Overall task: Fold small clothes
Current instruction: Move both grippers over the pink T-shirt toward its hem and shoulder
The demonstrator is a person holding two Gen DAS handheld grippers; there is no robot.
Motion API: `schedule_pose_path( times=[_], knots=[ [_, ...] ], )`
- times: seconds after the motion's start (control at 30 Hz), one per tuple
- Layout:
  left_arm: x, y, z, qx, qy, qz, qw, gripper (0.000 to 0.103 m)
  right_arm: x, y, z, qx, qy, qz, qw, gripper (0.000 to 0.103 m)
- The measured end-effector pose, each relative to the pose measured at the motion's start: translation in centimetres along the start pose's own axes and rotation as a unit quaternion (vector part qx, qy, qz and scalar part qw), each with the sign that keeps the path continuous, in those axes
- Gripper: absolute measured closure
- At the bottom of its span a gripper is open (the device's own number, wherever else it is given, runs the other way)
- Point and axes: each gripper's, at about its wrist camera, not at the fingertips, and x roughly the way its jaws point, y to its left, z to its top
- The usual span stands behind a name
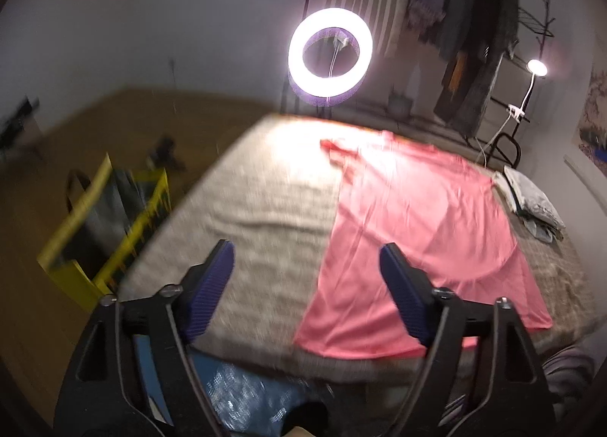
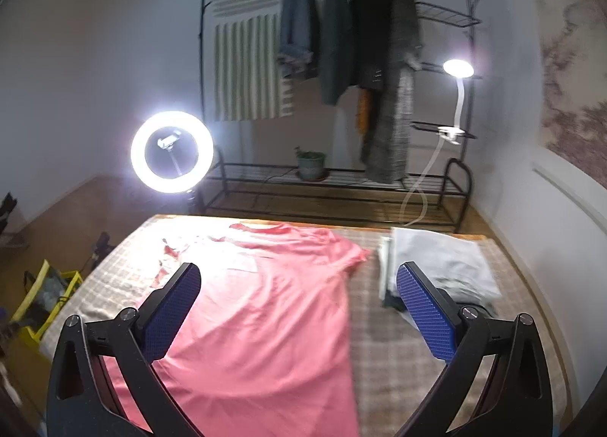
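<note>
A pink T-shirt [image 1: 417, 232] lies spread flat on the checked bed cover [image 1: 258, 209], collar at the far end under the ring light. My left gripper [image 1: 307, 258] hovers above the shirt's near left hem, its blue pads wide apart with nothing between them. In the right wrist view the same pink T-shirt [image 2: 265, 304] fills the middle of the bed cover [image 2: 398, 342]. My right gripper [image 2: 299, 277] stands open over the shirt's right side, holding nothing.
A stack of folded grey clothes [image 2: 440, 266] lies at the far right of the bed. A lit ring light [image 2: 172, 151] and a clothes rack [image 2: 341, 76] stand beyond the bed. A yellow bag [image 1: 102, 224] sits on the floor to the left.
</note>
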Motion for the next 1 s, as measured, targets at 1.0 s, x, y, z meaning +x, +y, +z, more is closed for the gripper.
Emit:
schedule_pose_path(
  times=[1.0],
  knots=[
    [13.3,1.4,-7.2,-0.017,0.123,-0.060,0.9905,0.058,33.5,24.8,2.0,-0.041,0.220,0.212,0.951,0.030]
  ],
)
